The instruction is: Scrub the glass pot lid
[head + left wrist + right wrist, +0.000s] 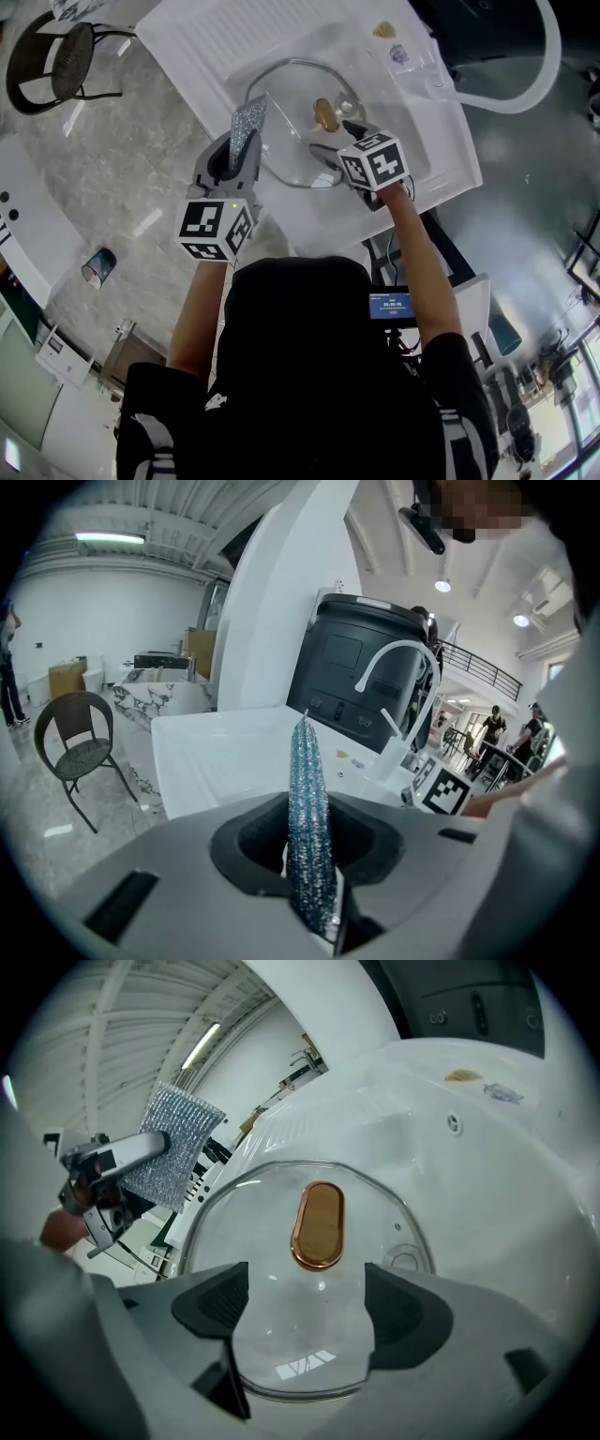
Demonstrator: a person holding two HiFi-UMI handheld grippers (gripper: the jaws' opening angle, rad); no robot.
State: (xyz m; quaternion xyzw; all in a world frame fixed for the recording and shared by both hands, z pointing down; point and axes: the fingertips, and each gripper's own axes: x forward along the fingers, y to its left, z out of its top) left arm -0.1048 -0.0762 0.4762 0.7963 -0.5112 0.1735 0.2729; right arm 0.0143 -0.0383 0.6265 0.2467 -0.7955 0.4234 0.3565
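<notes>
The glass pot lid (298, 155) with its copper-coloured knob (325, 114) lies flat in the white sink basin (424, 141). My left gripper (246, 141) is shut on a glittery silver-blue scrub cloth (248, 124), held upright just left of the lid and above its rim. In the left gripper view the cloth (309, 808) stands edge-on between the jaws. My right gripper (305, 1302) is open, its jaws spread over the near part of the lid (309, 1354), with the knob (319, 1224) just ahead. Nothing is pinched between them.
A white curved faucet (525, 89) rises at the sink's far right. The ribbed drainboard (234, 37) lies to the left. Two small scraps (386, 31) sit on the back ledge. A wire chair (56, 61) and a small cup (98, 267) are on the marble floor.
</notes>
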